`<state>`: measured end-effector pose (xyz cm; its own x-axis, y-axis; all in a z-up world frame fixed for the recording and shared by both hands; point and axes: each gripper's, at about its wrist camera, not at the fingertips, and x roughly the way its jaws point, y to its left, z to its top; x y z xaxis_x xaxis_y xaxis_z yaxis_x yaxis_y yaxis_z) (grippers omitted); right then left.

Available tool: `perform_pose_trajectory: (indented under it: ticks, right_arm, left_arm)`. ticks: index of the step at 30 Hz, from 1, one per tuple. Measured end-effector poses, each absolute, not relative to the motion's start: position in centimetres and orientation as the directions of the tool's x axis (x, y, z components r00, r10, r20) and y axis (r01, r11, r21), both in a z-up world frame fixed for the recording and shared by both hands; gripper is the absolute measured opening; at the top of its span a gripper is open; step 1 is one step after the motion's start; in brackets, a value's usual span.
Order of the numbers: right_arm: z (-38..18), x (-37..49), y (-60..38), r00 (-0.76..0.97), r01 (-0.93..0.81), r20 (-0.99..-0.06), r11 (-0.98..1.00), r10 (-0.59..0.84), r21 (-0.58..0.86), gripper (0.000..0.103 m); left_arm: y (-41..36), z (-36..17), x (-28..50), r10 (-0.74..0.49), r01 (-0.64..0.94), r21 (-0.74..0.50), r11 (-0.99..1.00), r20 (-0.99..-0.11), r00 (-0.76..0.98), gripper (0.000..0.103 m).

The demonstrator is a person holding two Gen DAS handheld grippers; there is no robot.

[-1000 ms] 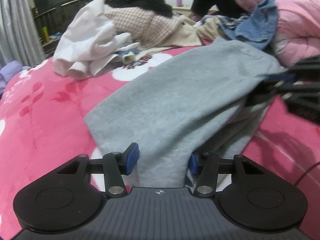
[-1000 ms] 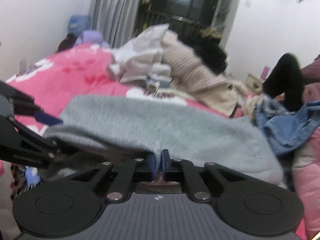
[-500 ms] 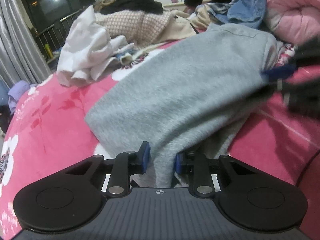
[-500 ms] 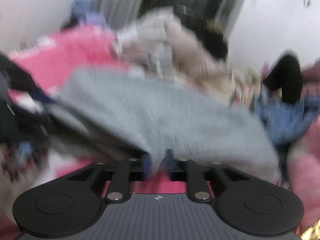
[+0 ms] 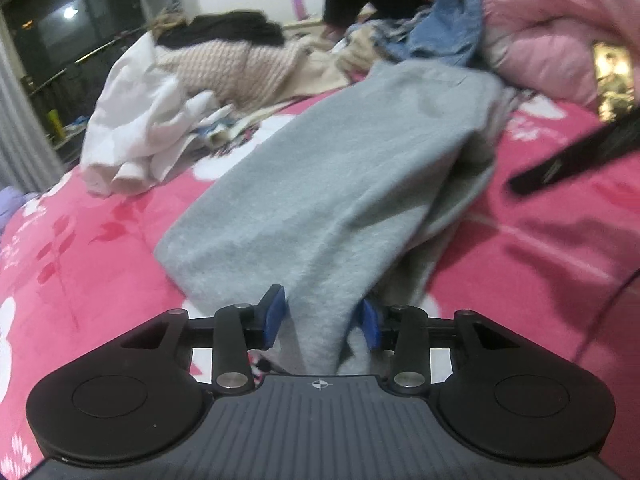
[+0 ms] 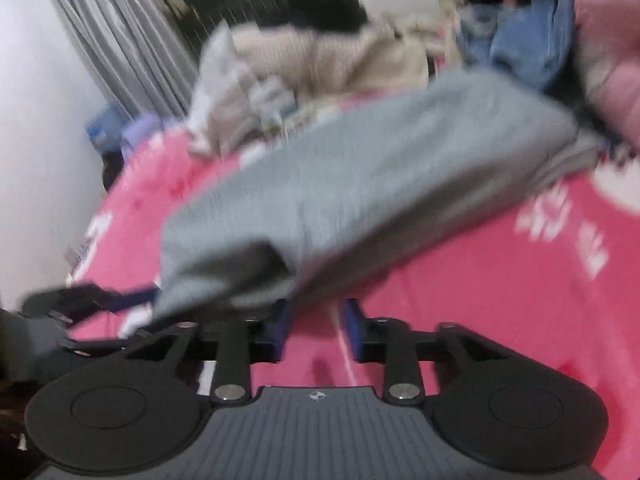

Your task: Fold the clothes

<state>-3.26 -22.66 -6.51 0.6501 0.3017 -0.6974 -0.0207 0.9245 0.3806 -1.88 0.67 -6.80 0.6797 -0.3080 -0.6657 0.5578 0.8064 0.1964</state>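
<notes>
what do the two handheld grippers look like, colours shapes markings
Both match. The left gripper and right gripper each have a dark grey ribbed body with a small crosshair mark, two round black lobes at the sides, black linkage arms with silver pivot pins, and blue pads on the fingertips. No cables, hands or sleeves are visible.

The garment [image 5: 340, 184] lies on the bed [image 5: 92, 248], running from 6 toward 1 o'clock. A clothes pile [image 5: 192, 92] sits behind at 11 o'clock.
</notes>
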Motion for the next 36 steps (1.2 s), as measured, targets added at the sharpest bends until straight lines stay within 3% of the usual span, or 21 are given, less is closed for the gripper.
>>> perform_pose_trajectory:
  ticks: [2, 8, 13, 16, 19, 22, 29, 36]
  right_arm:
    - [-7.4, -2.2, -22.1, 0.641, -0.03, -0.699, 0.92, 0.318, 0.39, 0.015]
    - [-7.9, -1.3, -21.1, 0.672, -0.084, -0.655, 0.915, 0.344, 0.395, 0.012]
    - [-7.5, -2.1, -21.1, 0.715, -0.133, -0.577, 0.887, 0.395, 0.442, 0.012]
    - [-7.6, -2.0, -21.2, 0.718, -0.15, -0.554, 0.871, 0.421, 0.467, 0.013]
    - [-7.6, -1.8, -21.2, 0.721, -0.155, -0.533, 0.853, 0.442, 0.498, 0.013]
    - [-7.9, -1.3, -21.3, 0.728, -0.145, -0.507, 0.826, 0.462, 0.545, 0.013]
    - [-11.0, 1.5, -21.3, 0.772, -0.007, -0.47, 0.744, 0.429, 0.668, 0.013]
    - [-13.0, 1.4, -21.9, 0.804, 0.095, -0.45, 0.662, 0.39, 0.744, 0.011]
  left_arm:
    - [0.3, -6.2, -2.1, -0.36, 0.601, 0.185, 0.777, -0.653, 0.666, 0.042]
    - [-2.4, -6.8, -0.8, -0.408, 0.659, 0.231, 0.716, -0.627, 0.664, 0.043]
    - [-2.5, -6.9, 1.7, -0.453, 0.667, 0.14, 0.731, -0.632, 0.629, 0.042]
    - [-2.0, -6.9, 3.0, -0.472, 0.656, 0.063, 0.752, -0.643, 0.603, 0.032]
    - [-1.4, -6.8, 3.4, -0.494, 0.642, -0.002, 0.767, -0.64, 0.588, 0.016]
    - [-0.8, -6.3, 3.3, -0.518, 0.628, -0.057, 0.776, -0.625, 0.584, 0.01]
    - [0.2, -4.7, 2.1, -0.581, 0.649, -0.113, 0.752, -0.578, 0.573, 0.005]
    - [-0.1, -6.8, 1.2, -0.543, 0.677, -0.048, 0.735, -0.641, 0.543, 0.005]
